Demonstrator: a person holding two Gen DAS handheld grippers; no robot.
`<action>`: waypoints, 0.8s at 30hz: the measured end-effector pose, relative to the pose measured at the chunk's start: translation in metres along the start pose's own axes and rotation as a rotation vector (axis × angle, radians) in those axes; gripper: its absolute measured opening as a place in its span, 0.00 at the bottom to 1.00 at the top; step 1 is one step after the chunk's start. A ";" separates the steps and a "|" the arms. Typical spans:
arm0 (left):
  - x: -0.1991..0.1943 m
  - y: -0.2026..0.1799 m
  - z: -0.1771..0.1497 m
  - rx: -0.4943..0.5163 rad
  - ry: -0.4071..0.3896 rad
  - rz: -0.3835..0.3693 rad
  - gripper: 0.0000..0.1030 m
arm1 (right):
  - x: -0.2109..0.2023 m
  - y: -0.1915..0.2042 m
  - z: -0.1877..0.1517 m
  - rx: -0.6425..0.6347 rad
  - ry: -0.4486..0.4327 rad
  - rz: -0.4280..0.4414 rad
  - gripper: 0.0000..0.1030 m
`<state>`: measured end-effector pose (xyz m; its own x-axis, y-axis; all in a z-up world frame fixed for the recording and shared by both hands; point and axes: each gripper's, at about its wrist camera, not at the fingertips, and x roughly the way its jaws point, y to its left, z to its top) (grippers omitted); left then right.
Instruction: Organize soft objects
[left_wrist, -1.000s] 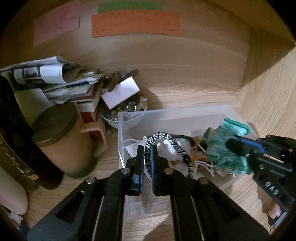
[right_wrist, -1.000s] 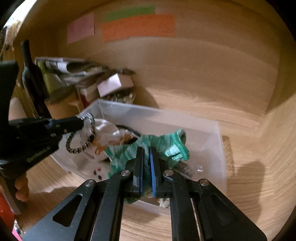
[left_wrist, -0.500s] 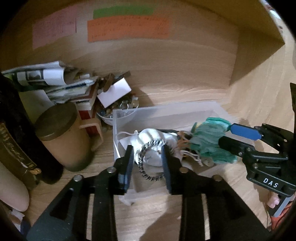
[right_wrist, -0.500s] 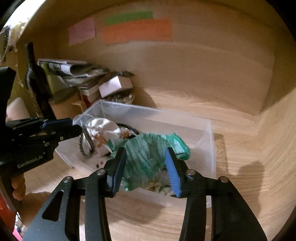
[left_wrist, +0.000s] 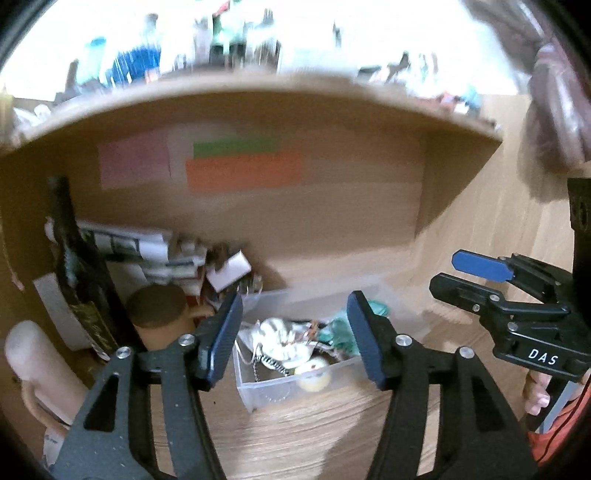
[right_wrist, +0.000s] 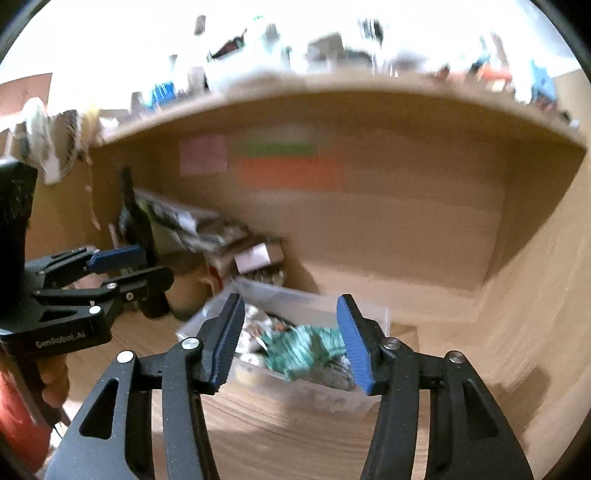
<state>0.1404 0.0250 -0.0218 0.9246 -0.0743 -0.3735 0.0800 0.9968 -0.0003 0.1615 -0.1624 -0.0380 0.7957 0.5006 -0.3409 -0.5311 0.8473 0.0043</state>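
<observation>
Left wrist view: the left gripper (left_wrist: 293, 332) hangs wide open and empty above a clear bin (left_wrist: 295, 384) holding a green cloth (left_wrist: 338, 332). The right gripper (right_wrist: 288, 338) gapes empty too. Depositing looks finished; the next move likely calls for finding another soft item.

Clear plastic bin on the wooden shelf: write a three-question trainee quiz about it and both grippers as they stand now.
1. True or false: the left gripper is clamped on the black-and-white beaded bracelet.
2. Multiple choice: the green knitted cloth lies (A) in the right gripper's fingers, (B) inside the clear plastic bin, (C) on the tan lidded jar.
3. Fill in: the sticky note directly below the green sticky note on the wooden back panel is coloured ____.

Key: 1 false, its fingers are wide apart and empty; 2 B; 3 orange.
</observation>
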 end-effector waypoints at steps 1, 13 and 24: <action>-0.010 -0.002 0.002 -0.003 -0.024 0.000 0.63 | -0.009 0.001 0.002 0.002 -0.025 0.000 0.53; -0.088 -0.014 0.008 -0.028 -0.201 0.015 0.93 | -0.086 0.016 0.011 0.016 -0.231 -0.006 0.81; -0.120 -0.017 0.007 -0.026 -0.263 0.026 1.00 | -0.112 0.024 0.007 0.019 -0.293 -0.003 0.98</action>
<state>0.0304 0.0164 0.0294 0.9915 -0.0502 -0.1197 0.0483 0.9987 -0.0186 0.0619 -0.1972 0.0068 0.8490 0.5256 -0.0552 -0.5252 0.8507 0.0225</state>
